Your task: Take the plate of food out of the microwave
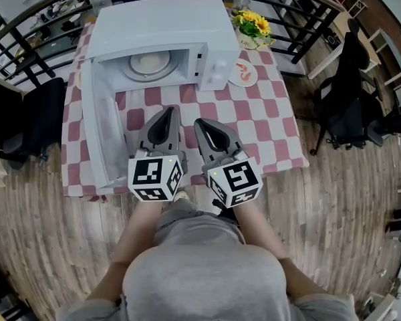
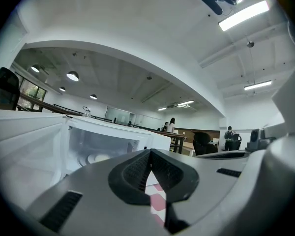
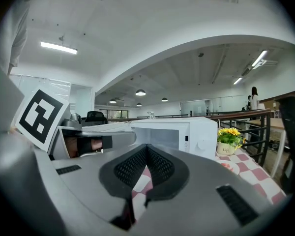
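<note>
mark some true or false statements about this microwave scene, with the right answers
The microwave door is open. True.
The left gripper holds a plate. False: its fingers are together with nothing between them.
Yellow flowers stand beside the microwave. True.
The tablecloth is plain blue. False: it has red and white checks.
The plate of orange food is inside the microwave. False: it sits on the tablecloth, to the microwave's right.

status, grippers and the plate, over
Left gripper and right gripper shut, empty. Plate of food on table right of open microwave. Flower pot close beside it.
</note>
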`<state>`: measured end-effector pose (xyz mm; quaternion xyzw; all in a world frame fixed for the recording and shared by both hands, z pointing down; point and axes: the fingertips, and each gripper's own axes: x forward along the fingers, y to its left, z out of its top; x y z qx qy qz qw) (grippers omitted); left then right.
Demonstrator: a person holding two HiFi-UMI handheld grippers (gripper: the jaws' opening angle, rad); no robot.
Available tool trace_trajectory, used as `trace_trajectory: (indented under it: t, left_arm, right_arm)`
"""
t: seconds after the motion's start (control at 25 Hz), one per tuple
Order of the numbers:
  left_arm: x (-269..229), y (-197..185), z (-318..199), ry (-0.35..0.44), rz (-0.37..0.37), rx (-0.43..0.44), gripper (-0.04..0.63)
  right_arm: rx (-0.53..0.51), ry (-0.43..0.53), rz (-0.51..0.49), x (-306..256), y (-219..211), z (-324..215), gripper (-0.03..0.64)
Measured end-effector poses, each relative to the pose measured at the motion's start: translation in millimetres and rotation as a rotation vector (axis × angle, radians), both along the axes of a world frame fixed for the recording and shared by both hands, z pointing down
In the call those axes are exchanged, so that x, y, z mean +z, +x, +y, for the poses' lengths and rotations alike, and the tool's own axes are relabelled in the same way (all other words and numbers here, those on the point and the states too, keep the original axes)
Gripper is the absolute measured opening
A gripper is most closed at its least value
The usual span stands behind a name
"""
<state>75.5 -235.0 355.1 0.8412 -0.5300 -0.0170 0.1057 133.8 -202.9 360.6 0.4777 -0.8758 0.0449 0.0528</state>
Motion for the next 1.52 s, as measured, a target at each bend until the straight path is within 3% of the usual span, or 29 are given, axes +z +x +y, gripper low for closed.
trace_trajectory:
  t: [0.88,1.24,1.32,1.44,1.52]
  left_arm:
    - [32.1,-9.4,-67.6,-0.077,0.086,-0.122,0.002]
    - [61.2,-25.8,-102.1,-0.176,0.154,-0.211,0.004]
    - [68.7,-28.4,-108.7,-0.208,0.192,-0.222,0.03]
    - [81.1,-31.3,-117.1,-0.269,0.289,-0.226,0.151]
    - [89.0,-35.1,-121.9,-0.305,0.336,-0.239,0.193]
  right_arm:
    - [-0.135,-0.006,0.026,14.8,-8.0,-52.5,0.023]
    - [-0.179,-0.029,0.027,26.1,-9.9,-74.2,0.023]
    - [-0.187,-0.033,0.028,27.7,-10.9,-78.6,0.023]
    - [-0.195,-0.04,0.028,30.4,-11.2,-85.2,0.023]
    - [-0.196,-0.045,0.026,32.1,-10.8,-89.4,0.023]
